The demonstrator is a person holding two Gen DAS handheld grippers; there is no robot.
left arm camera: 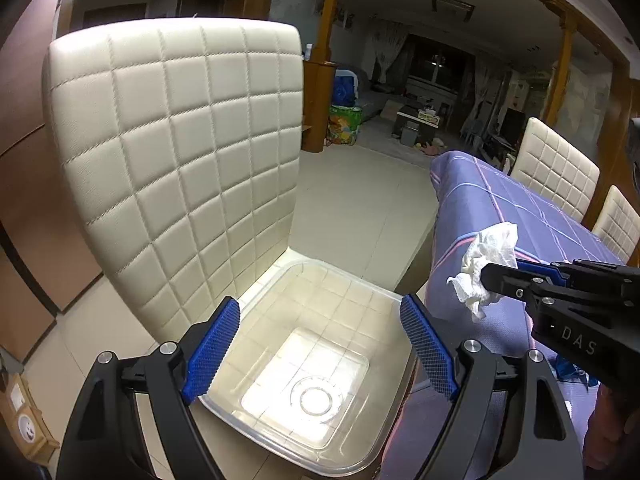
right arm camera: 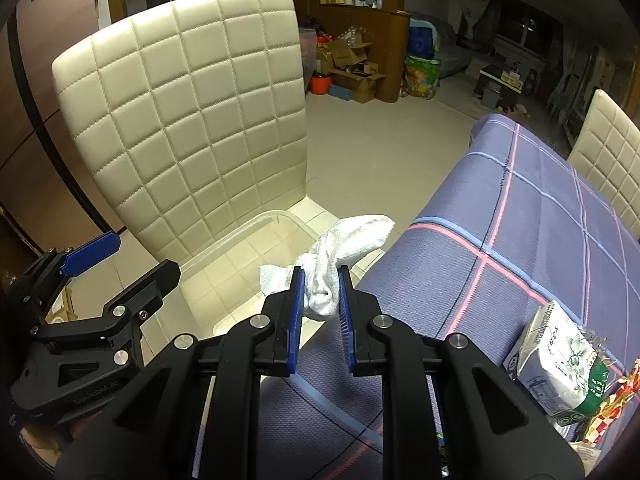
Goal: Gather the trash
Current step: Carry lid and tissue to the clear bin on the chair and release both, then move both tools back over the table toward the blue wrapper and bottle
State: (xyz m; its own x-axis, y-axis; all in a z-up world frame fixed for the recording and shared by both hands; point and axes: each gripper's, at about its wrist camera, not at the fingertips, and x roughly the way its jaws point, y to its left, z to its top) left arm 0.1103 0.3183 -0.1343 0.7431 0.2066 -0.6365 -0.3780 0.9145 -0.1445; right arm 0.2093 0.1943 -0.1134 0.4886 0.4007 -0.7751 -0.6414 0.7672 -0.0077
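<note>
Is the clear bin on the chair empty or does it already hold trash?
Empty: the left wrist view looks through the clear bin to bare bottom. The crumpled tissue sits clamped in the right gripper.

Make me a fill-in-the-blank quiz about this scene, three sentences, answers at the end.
1. The right gripper is shut on a crumpled white ____.
2. The clear bin sits on the seat of a ____.
3. The left gripper's fingers stand ____, with nothing between them.

Answers: tissue; chair; open

The left tool (left arm camera: 320,354) hangs wide apart over a clear bin (left arm camera: 372,420); the right tool (left arm camera: 486,276) pinches a crumpled tissue (left arm camera: 486,256).
</note>
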